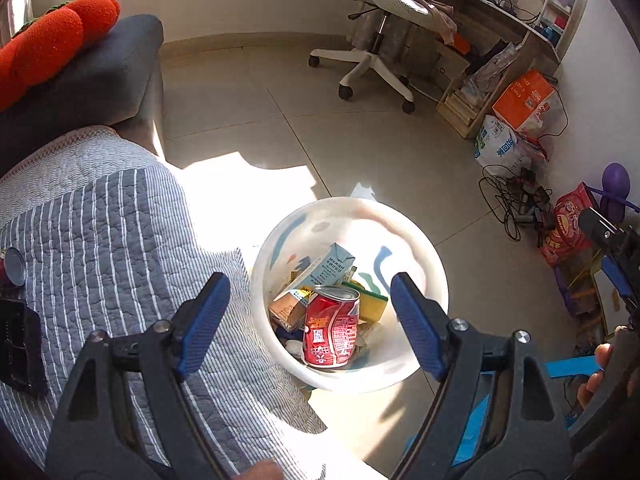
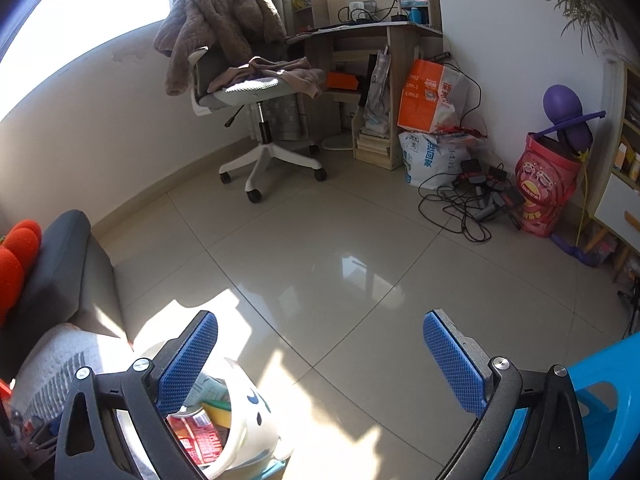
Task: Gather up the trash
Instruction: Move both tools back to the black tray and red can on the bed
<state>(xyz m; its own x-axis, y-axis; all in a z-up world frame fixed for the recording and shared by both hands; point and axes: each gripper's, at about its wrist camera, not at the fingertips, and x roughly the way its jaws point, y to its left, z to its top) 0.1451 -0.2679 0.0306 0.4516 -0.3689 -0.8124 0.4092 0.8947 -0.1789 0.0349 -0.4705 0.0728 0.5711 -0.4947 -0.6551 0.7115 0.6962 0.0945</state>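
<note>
Hovering above a white trash bin [image 1: 420, 344] on the tiled floor [image 1: 360, 140], the left gripper [image 1: 308, 316] has its blue-padded jaws spread wide with nothing between them. Inside the bin stands a red drink can [image 1: 330, 328], upright, with a pale blue carton [image 1: 330, 266], a brown packet [image 1: 288, 312] and a yellow-green sponge [image 1: 370, 300] behind and beside it. The bin sits just beside a bed covered in a grey striped quilt [image 1: 120, 240]. The right gripper [image 2: 320, 364] is also open and empty, pointing over bare floor with the bin at its lower left. A white office chair [image 2: 256, 120] draped in clothes stands farther off by the desk [image 2: 372, 32].
</note>
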